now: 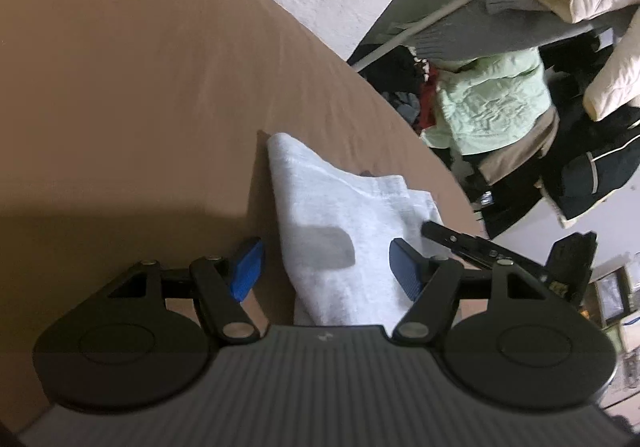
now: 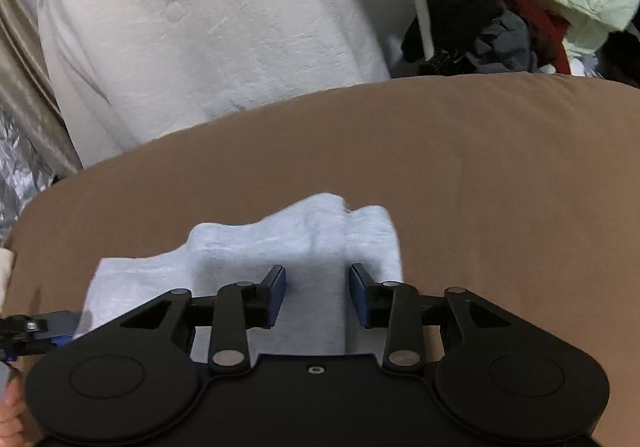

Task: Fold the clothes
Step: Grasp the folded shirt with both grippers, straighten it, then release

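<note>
Both hand-held grippers — left [image 1: 326, 267], right [image 2: 318, 295] — hover released, fingers spread, over the pale-blue cloth [image 2: 304, 243].

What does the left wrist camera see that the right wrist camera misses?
Only the left wrist view shows the left gripper head-on with its jaws wide open, the dark clothes with a pale stripe and the grey knit in the pile.

Only the right wrist view shows the right gripper head-on, jaws open astride a raised fold, and the crinkled silver sheet.

Both show the light blue cloth on the brown sheet, the white blanket and the mint green quilted garment.
</note>
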`<state>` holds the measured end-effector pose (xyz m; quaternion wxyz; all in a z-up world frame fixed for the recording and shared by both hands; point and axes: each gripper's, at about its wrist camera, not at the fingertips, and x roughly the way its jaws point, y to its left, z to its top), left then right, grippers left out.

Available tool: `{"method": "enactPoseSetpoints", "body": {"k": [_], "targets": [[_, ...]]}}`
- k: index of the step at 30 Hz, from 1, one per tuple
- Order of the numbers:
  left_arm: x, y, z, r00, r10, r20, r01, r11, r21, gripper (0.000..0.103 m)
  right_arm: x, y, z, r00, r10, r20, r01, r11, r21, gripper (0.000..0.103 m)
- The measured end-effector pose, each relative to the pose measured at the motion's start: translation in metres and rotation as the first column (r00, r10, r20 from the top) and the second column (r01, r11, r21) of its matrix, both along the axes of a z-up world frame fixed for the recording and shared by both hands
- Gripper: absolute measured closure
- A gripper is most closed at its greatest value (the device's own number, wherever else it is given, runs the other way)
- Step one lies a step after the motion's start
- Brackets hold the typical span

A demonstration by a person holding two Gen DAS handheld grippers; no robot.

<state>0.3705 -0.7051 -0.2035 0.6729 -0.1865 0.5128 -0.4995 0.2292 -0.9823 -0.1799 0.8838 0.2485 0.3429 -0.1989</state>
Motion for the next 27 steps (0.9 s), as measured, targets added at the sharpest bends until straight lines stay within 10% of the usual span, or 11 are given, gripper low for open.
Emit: {"method": "enactPoseSetpoints", "body": {"k": [2,7,11,14,16,17,18,19,21,27], "targets": [[0.002,0.005,-0.003,1.0,0.015,-0.025,-0.016,1.0,-0.023,0.035,-0.004,0.014,0.008,0.997,0.039,0.068,-0.032,0.994,-0.101,0.098],[-0.001,0.004,0.003,0.997,0.06,-0.044,-0.063,0.996,-0.059,0.026,-0.025,0.042,0.027,0.996,-0.056,0.068,0.078,0.911,-0.404,0.1],[-0.011,-0.009,0.002,0.997,0.074,-0.005,-0.074,0.997,-0.022,0.026,-0.041,0.012,0.009,0.987,-0.12,0.107,0.137,0.977,-0.165,0.091],[-0.012,-0.02,0.002,0.996,0.088,0.026,-0.088,0.996,-0.023,0.023,-0.053,-0.011,-0.005,0.977,-0.173,0.127,0.171,0.985,0.028,0.044],[-0.01,-0.027,0.004,0.995,0.086,0.05,-0.082,0.995,-0.064,0.06,-0.061,-0.026,-0.014,0.969,-0.209,0.134,0.188,0.97,0.156,0.044],[-0.014,-0.032,0.008,0.992,0.071,0.104,-0.063,0.995,-0.079,0.099,-0.062,-0.026,-0.021,0.968,-0.21,0.138,0.177,0.959,0.222,0.043],[-0.02,-0.032,0.014,0.983,0.066,0.17,-0.055,0.996,-0.071,0.101,-0.063,-0.021,-0.028,0.969,-0.187,0.165,0.136,0.951,0.277,0.044],[-0.034,-0.035,0.023,0.961,0.067,0.267,-0.051,0.997,-0.066,0.101,-0.06,-0.01,-0.032,0.973,-0.141,0.182,0.089,0.959,0.271,0.049],[-0.055,-0.036,0.039,0.921,0.049,0.387,-0.028,0.998,-0.061,0.101,-0.052,0.007,-0.039,0.983,-0.047,0.178,0.005,0.973,0.231,0.094],[-0.065,-0.023,0.096,0.734,0.09,0.673,-0.066,0.996,-0.061,0.101,-0.062,0.045,0.019,0.949,0.053,0.312,0.004,0.984,-0.177,0.096]]}}
